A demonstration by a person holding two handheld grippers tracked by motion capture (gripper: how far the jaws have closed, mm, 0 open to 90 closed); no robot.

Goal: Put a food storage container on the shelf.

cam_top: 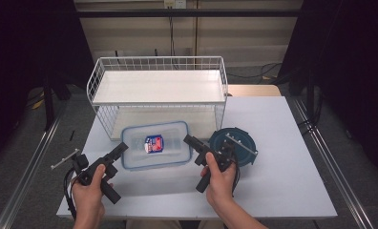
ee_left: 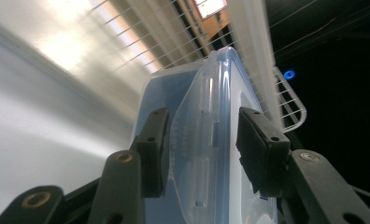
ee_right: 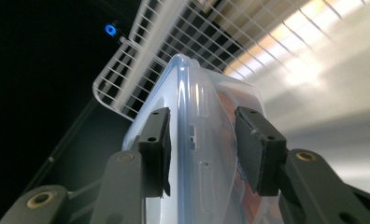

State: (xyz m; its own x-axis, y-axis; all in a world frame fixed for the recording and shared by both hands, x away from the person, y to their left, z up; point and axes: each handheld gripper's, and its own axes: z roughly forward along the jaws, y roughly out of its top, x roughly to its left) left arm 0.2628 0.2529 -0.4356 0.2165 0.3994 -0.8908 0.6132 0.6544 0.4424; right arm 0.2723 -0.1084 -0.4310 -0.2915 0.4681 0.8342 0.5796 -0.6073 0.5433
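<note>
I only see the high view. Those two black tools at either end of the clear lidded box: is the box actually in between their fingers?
Observer: Yes. In the left gripper view, the end of the box, with its lid latch, stands between the fingers of the left gripper.
Operator: And the other end?
Observer: Same in the right gripper view: that end sits between the fingers of the right gripper. I cannot tell if they squeeze it.
Operator: Anything behind it?
Observer: A small blue light glows in the dark past the wire basket.
</note>
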